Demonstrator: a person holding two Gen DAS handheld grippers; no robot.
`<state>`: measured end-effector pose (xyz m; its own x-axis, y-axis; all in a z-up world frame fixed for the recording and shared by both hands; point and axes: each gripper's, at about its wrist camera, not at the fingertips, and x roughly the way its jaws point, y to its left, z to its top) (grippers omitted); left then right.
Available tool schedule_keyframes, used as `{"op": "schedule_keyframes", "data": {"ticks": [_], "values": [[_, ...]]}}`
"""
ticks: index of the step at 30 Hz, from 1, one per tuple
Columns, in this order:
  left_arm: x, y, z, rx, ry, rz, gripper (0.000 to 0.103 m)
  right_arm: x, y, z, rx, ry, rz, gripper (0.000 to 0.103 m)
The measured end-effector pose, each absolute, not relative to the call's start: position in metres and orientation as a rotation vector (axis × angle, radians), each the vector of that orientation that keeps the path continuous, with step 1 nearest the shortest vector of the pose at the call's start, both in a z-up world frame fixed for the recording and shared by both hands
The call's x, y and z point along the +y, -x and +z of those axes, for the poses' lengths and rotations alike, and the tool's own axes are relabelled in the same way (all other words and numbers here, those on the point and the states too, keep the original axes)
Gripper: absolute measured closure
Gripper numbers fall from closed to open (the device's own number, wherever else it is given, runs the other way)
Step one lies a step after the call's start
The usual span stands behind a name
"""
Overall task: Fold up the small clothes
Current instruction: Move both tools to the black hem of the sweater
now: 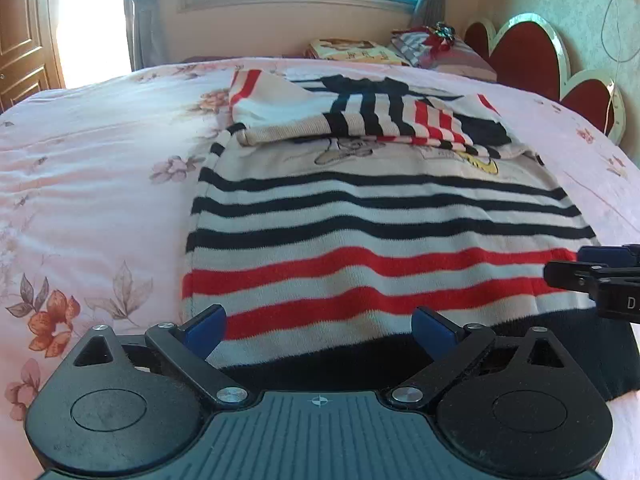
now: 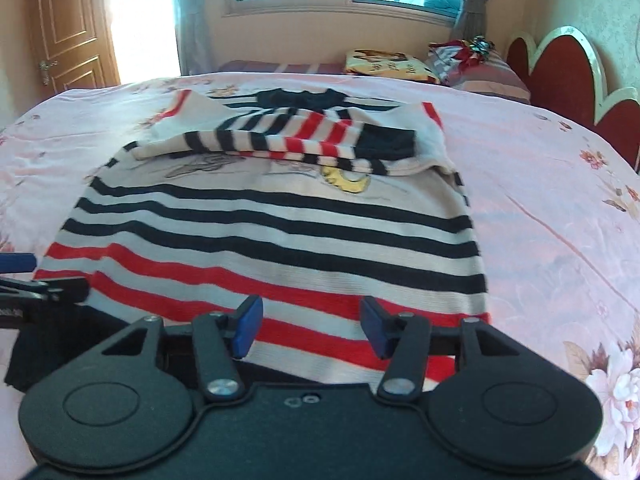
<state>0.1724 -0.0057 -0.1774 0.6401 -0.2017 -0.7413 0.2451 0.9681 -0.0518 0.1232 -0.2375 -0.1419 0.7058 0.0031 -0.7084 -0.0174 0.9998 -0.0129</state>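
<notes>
A small white sweater (image 1: 380,216) with navy and red stripes and a dark hem lies flat on the bed; it also shows in the right wrist view (image 2: 276,216). Both sleeves (image 1: 360,120) are folded across its chest, over a cartoon print. My left gripper (image 1: 320,330) is open and empty, just above the hem at the sweater's near left. My right gripper (image 2: 310,326) is open and empty above the hem at the near right. The right gripper also shows at the right edge of the left wrist view (image 1: 600,276).
The pink floral bedspread (image 1: 100,184) surrounds the sweater. Pillows and folded cloth (image 1: 404,50) lie at the far side near the red headboard (image 1: 528,52). A window and curtains are behind, and a wooden door (image 2: 68,28) is at the far left.
</notes>
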Motion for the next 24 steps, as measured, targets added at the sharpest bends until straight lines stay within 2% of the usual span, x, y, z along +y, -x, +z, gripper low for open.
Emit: {"op": "schedule_keyframes", "data": {"ticks": [5,9,11,13,24], "values": [[0.004,-0.157,-0.198,0.831,-0.137,-0.284,0.005,-0.208,-0.122,-0.157,0.831,0.031,0.053,0.052],[0.016,-0.151,-0.197,0.836,-0.162,-0.267,0.005,-0.227,-0.107,-0.178,0.863,0.085,-0.007,0.05],[0.035,-0.153,-0.199,0.857,-0.072,-0.254,0.005,-0.243,-0.096,-0.178,0.855,0.104,-0.06,0.046],[0.034,-0.15,-0.199,0.848,-0.11,-0.248,0.005,-0.262,-0.087,-0.178,0.858,0.08,-0.11,0.042],[0.029,-0.135,-0.175,0.8,-0.036,-0.247,0.005,-0.24,-0.075,-0.152,0.814,0.005,-0.054,0.045]]}}
